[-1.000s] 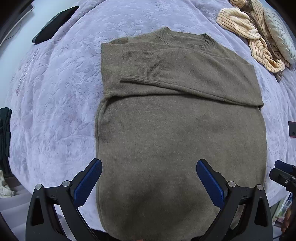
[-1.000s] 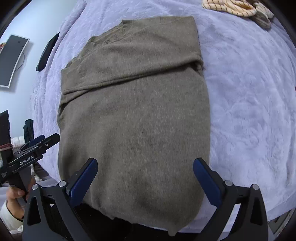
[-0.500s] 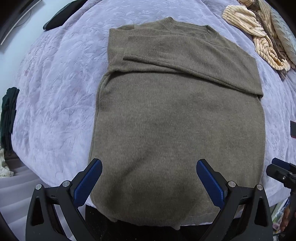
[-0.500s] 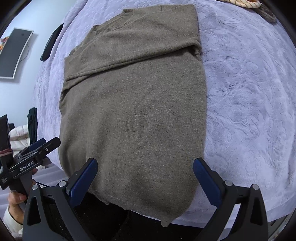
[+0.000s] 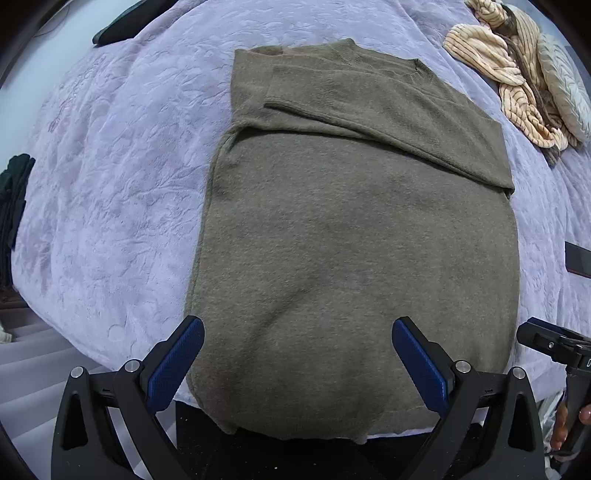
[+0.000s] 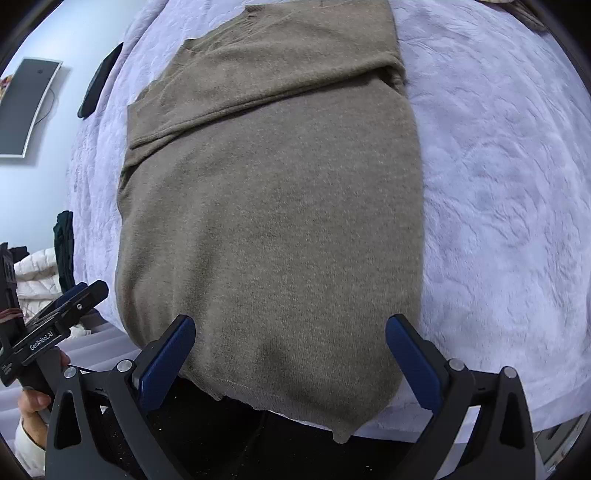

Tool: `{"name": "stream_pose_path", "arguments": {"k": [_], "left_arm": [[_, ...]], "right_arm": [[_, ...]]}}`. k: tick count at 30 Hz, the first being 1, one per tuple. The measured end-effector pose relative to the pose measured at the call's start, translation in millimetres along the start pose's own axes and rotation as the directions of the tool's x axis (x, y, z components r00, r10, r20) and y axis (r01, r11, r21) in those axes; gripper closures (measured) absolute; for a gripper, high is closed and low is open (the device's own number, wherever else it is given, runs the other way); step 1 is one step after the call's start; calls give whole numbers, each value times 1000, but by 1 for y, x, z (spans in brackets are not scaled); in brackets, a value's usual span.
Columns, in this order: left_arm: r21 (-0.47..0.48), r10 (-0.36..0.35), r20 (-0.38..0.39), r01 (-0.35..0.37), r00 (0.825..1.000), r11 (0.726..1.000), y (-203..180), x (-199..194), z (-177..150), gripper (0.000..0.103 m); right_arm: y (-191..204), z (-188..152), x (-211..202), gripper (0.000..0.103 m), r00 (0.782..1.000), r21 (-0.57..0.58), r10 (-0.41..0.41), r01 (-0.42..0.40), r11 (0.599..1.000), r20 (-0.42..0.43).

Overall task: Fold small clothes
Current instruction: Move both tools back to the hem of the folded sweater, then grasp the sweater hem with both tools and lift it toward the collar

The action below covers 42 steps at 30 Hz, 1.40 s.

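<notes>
An olive-brown knit sweater (image 5: 351,229) lies flat on a lavender bedspread (image 5: 110,184), collar at the far end, sleeves folded across the chest. Its hem hangs slightly over the near bed edge. My left gripper (image 5: 297,363) is open and empty above the hem. My right gripper (image 6: 290,360) is open and empty above the hem too; the sweater (image 6: 273,206) fills its view. The right gripper's body shows at the right edge of the left wrist view (image 5: 554,347), and the left gripper's body at the left edge of the right wrist view (image 6: 55,325).
A pile of cream striped clothes (image 5: 517,70) lies at the far right of the bed. A dark flat object (image 5: 118,26) lies at the far left. Dark clothing (image 5: 11,199) hangs off the bed's left side. A monitor (image 6: 26,107) is on the wall.
Both grippers have drawn back toward the near bed edge, so the sweater's hem now shows fully. Both stay open. The sweater has not moved.
</notes>
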<state>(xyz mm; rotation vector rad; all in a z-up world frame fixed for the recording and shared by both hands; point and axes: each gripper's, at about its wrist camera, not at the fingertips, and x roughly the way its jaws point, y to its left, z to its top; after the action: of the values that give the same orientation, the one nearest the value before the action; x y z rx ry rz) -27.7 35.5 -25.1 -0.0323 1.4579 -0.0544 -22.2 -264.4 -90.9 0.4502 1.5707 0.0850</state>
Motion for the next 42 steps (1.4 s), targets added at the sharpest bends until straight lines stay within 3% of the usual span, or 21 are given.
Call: {"name": "stream_pose_path", "arguments": {"k": [6,13,18,25,34,39,41,42], "left_arm": [[-9,-42,-16,42,999,999,34,11,-14,1],[-5,-68,-40,67,997,998,62,26,-34,1],[-28,-176,-69,175,982,984,80,37,-47,1],[69,-250,-144,262,957,963,64,57,-62,1],[98,-278,-175,297,945,950,48,76,-69,1],[68,-306,-176,322,936,944,50,80,-67,1],[35,-368,-168,378,915,925,57,75,-67,1],[9,-416,-163,423,895,906,62,71,-67,1]], "right_arm": [[-9,-23,11,0,1000,96,-6,8,995,-14],[-1,-51,20,0,1000,128,-18,18,992,-2],[-20,-66,19,0,999,181,-38,33,983,22],[-63,-90,23,0,994,344,57,-84,935,90],[-89,-110,55,0,990,392,116,-136,910,74],[-88,-110,60,0,978,388,190,-208,898,84],[-85,-109,58,0,955,383,278,-297,874,106],[-82,-108,56,0,937,376,326,-348,859,121]]}}
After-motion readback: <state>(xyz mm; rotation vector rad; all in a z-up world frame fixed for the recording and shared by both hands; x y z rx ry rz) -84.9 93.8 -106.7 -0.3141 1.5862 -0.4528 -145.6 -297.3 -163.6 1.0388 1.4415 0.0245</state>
